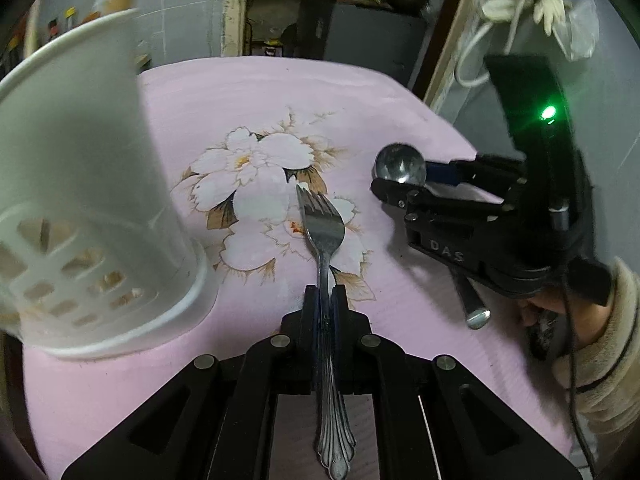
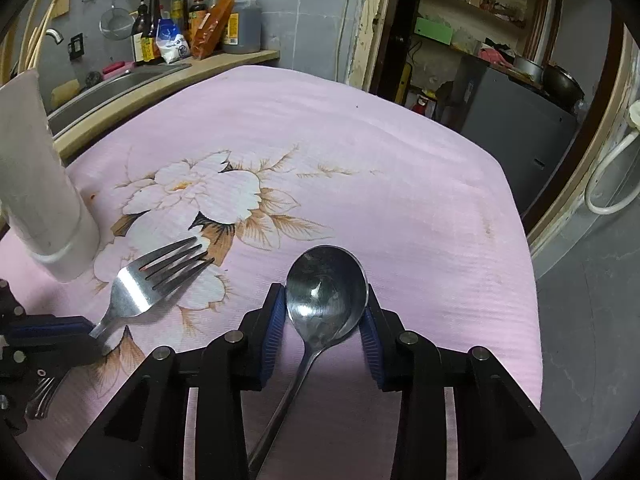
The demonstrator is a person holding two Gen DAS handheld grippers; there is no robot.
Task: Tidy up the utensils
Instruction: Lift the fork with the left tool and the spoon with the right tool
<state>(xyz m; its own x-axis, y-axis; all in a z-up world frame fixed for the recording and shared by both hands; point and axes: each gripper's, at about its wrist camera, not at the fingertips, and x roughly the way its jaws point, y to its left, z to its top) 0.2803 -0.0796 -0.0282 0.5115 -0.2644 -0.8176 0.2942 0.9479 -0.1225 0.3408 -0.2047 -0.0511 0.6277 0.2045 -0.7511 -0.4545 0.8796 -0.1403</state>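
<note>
Left claw (image 1: 325, 300) clamped on fork (image 1: 325, 232) handle, tines pointing far over pink floral worktop (image 1: 360, 92); right claw (image 2: 326, 320) pinches spoon (image 2: 326, 292) bowl at both sides, just right of fork. White utensil holder (image 1: 80, 184) stands near left

Home kitchen: sink (image 2: 120, 84), sauce bottles (image 2: 192, 20), strainer (image 2: 114, 24).
</note>
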